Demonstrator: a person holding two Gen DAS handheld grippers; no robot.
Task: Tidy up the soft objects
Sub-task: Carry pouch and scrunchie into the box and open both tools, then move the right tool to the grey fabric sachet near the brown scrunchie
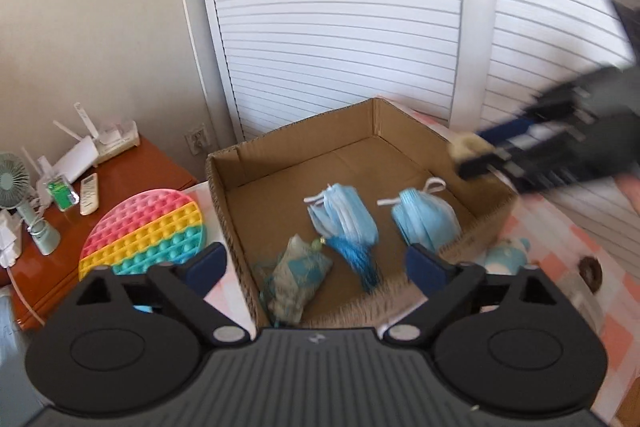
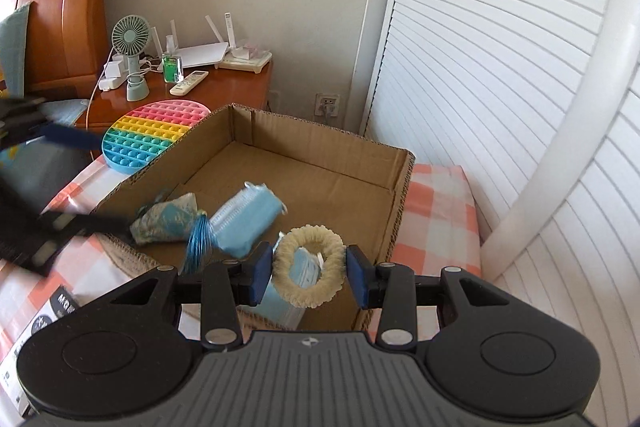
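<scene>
1. Cardboard box (image 2: 320, 163): open-topped; resting on orange-and-white checked cloth (image 2: 440, 195); holding several soft items on its floor.
2. Rainbow pop-it mat (image 1: 148, 231): round; lying outside the box, just beside its left wall.
3. Left gripper (image 1: 316, 263): jaws spread wide, nothing between the pads; hovering over the near edge of the box.
4. Right gripper (image 2: 308, 277): jaws narrow, clamped on cream fuzzy scrunchie (image 2: 309, 277); positioned above the near right corner of the box; blurred in the left wrist view.
5. Two blue face-mask bundles (image 1: 344, 215) (image 1: 424, 219): side by side on the box floor, slightly apart.
6. Patterned sachet (image 1: 296, 279): inside the box near its front left corner; blue tassel (image 1: 358, 259) lying beside it, touching the left mask bundle.
7. Blue plush toy (image 1: 506, 257): outside the box, against its right wall; partly hidden.
</scene>
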